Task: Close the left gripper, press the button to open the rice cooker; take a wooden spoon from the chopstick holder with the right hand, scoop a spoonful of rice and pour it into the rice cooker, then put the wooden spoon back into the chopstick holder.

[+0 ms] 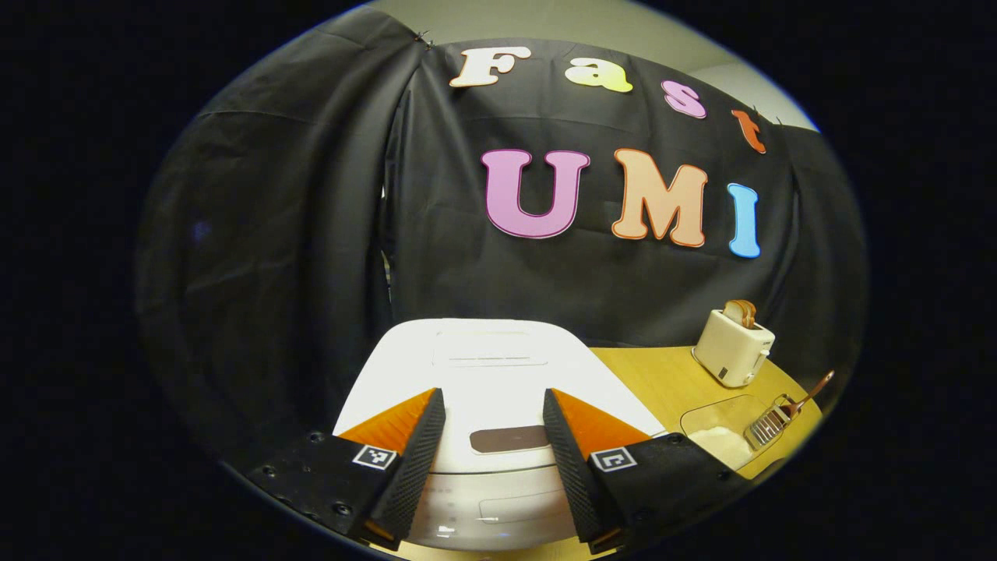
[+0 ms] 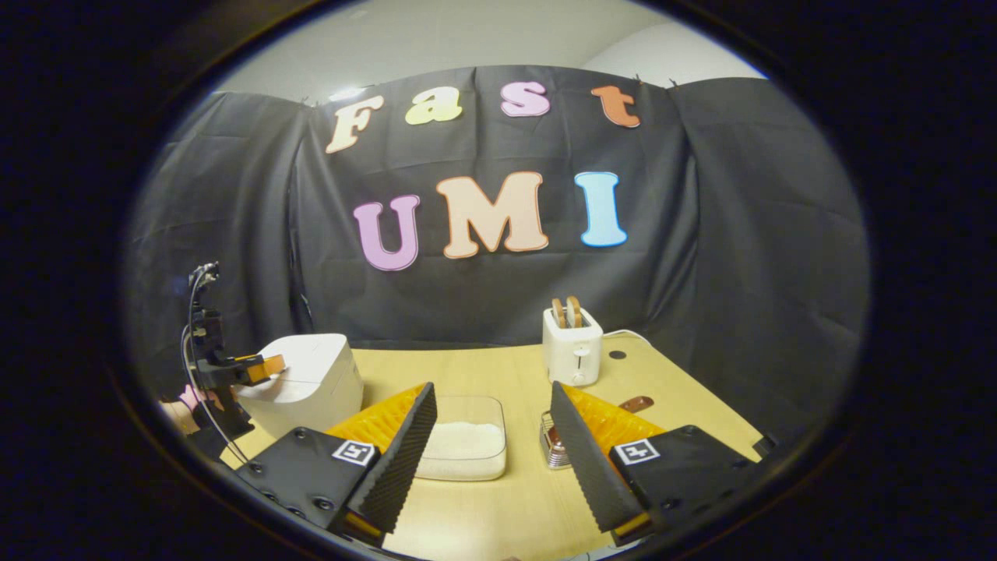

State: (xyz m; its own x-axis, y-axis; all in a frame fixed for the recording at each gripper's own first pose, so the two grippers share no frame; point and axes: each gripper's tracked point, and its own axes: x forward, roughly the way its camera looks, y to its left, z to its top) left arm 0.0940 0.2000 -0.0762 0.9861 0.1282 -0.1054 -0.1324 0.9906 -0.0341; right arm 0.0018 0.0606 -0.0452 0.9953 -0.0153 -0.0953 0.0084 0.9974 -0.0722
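The white rice cooker (image 1: 483,366) has its lid down, and its dark button panel (image 1: 510,439) lies between my left gripper's fingers. My left gripper (image 1: 492,393) is open, just above the cooker's front. In the right gripper view the cooker (image 2: 311,382) stands at the left with the left gripper (image 2: 261,368) at its front. My right gripper (image 2: 491,387) is open and holds nothing, low over the table. Ahead of it are the clear box of rice (image 2: 463,448) and the metal chopstick holder (image 2: 551,446), half hidden by a finger. The wooden spoon (image 1: 810,393) leans in the holder (image 1: 767,425).
A white toaster (image 2: 572,347) with bread slices stands at the back of the wooden table (image 2: 467,374). The rice box (image 1: 720,432) sits right of the cooker. A hand (image 2: 183,409) holds the left gripper at the table's left edge. Black cloth walls close in the back and sides.
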